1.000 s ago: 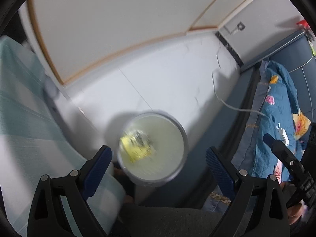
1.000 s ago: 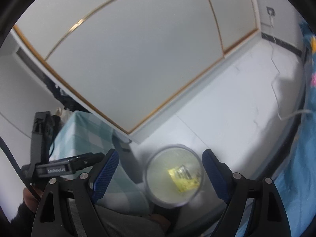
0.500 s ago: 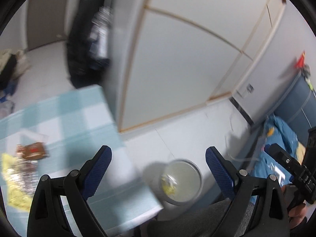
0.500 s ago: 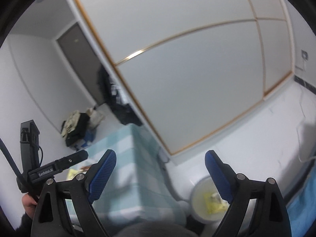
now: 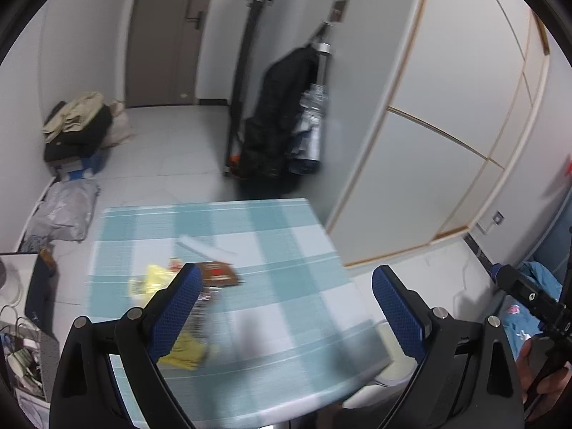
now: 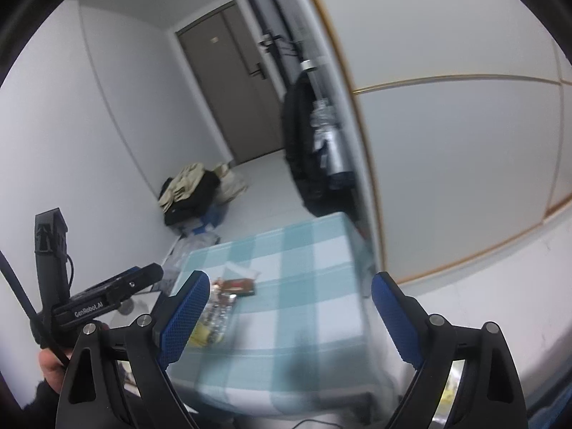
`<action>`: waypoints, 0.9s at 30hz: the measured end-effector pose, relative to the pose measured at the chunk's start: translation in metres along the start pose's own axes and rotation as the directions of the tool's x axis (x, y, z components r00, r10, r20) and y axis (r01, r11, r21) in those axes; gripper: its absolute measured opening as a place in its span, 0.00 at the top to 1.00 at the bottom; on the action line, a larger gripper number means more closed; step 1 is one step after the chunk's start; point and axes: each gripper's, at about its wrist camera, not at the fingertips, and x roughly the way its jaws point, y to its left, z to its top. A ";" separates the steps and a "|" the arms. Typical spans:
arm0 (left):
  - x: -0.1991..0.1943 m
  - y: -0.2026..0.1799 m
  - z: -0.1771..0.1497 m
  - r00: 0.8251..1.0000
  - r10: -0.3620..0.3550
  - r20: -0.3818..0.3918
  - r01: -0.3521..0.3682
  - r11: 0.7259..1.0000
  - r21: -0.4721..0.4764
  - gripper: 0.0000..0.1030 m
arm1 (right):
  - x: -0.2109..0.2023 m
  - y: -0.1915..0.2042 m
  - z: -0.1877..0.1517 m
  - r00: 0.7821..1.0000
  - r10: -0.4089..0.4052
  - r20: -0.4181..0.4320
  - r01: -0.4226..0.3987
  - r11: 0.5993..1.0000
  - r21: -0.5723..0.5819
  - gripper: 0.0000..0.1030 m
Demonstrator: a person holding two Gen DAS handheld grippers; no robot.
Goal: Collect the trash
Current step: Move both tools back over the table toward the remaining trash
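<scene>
Trash lies on a table with a blue-and-white checked cloth (image 5: 286, 268): a brown wrapper (image 5: 218, 273), yellow wrappers (image 5: 152, 279), a white paper scrap (image 5: 203, 246) and a clear crinkled wrapper (image 5: 198, 312). My left gripper (image 5: 286, 316) is open and empty, above the table's near part. My right gripper (image 6: 287, 316) is open and empty, also above the table (image 6: 304, 261); the brown wrapper (image 6: 239, 286) and clear wrapper (image 6: 214, 316) show by its left finger. The white bin's rim (image 5: 397, 380) peeks out past the table's right edge.
A white sliding wardrobe (image 5: 447, 143) stands right of the table. Black bags and a silver bottle hang on a rack (image 5: 286, 125) behind it. Clothes and bags (image 5: 78, 125) lie on the floor by the door. Blue bedding (image 5: 536, 286) is far right.
Both grippers have swung up and left from over the floor bin to face the table. The bin with the yellow wrapper has dropped out of view.
</scene>
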 end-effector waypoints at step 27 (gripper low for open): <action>0.058 0.116 -0.045 0.973 0.047 -0.227 -0.072 0.992 -0.103 0.08 | 0.135 0.092 -0.001 0.981 0.126 -0.145 -0.147 0.978 -0.148 0.10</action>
